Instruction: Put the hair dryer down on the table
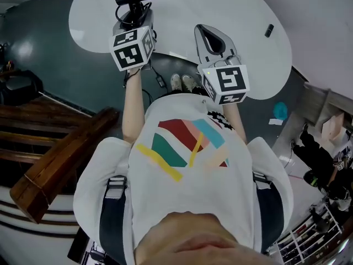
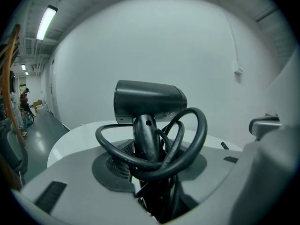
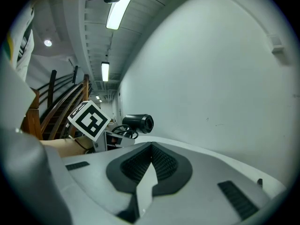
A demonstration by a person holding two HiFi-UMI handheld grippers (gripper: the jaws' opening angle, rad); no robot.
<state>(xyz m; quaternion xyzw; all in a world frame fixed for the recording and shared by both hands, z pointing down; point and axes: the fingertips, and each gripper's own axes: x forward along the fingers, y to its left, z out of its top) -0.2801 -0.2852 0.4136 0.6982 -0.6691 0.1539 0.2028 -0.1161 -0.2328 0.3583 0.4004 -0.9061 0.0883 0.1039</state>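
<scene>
Status: task not completed. The black hair dryer with its looped black cord (image 2: 149, 100) is held upright by its handle in the left gripper (image 2: 151, 182), whose fingers are clenched on the handle and cord. It hangs over the near part of the round white surface (image 1: 242, 15), apparently not resting on it. The right gripper (image 3: 151, 146) is just beside it, fingers closed together on nothing. Outstanding: lower the dryer, lay it on the surface, release.
</scene>
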